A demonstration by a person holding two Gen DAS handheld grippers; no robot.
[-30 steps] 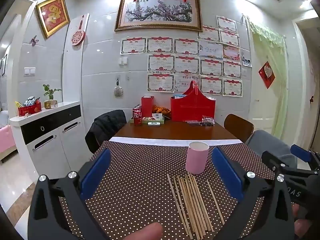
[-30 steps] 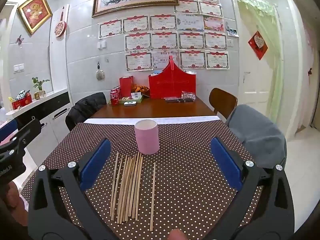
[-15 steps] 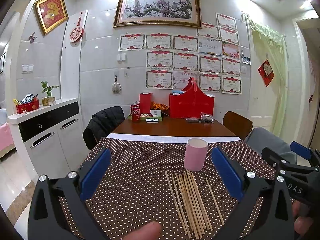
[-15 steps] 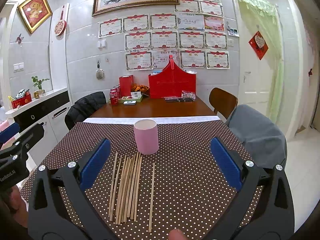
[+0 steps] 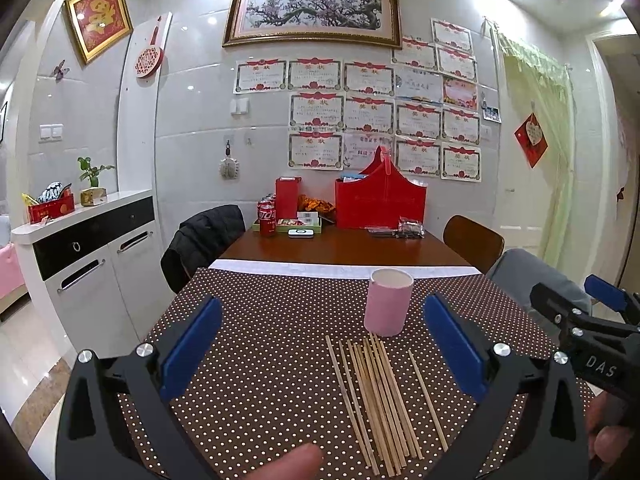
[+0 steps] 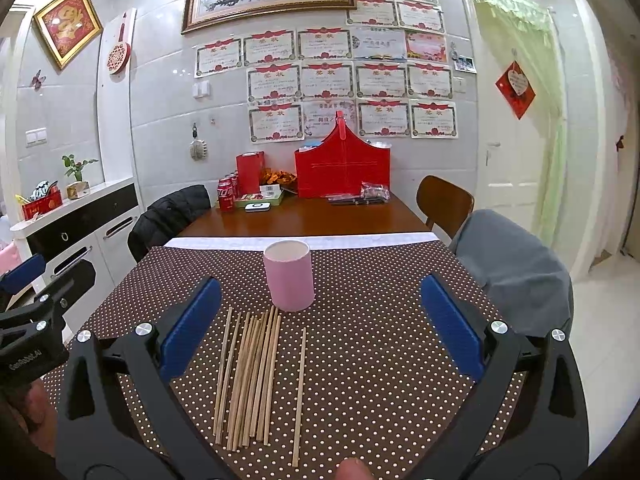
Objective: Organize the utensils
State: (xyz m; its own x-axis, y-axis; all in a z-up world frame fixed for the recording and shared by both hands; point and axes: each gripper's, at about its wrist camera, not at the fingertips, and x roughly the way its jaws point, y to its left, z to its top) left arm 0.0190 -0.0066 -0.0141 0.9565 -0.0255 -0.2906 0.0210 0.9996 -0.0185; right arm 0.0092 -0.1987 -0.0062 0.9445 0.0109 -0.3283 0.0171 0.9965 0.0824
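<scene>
Both claws spread, empty: left gripper (image 5: 320, 344), right gripper (image 6: 318, 324). Chopsticks (image 6: 252, 376) at 6 o'clock of pink cup (image 6: 289, 276); cup interior unseen.

Left black two-finger gripper with blue pads (image 5: 320, 344): jaws spread wide, nothing between pads, held level, pointing forward. Fingertip of holding hand (image 5: 294, 460) visible at bottom edge, below gripper. Right black two-finger gripper with blue pads (image 6: 320, 326): jaws likewise wide apart, nothing gripped, level, pointing forward. Fingertip (image 6: 354, 468) visible at bottom edge. Grippers side by side, apart, not touching; each appears at margin of other's view.
</scene>
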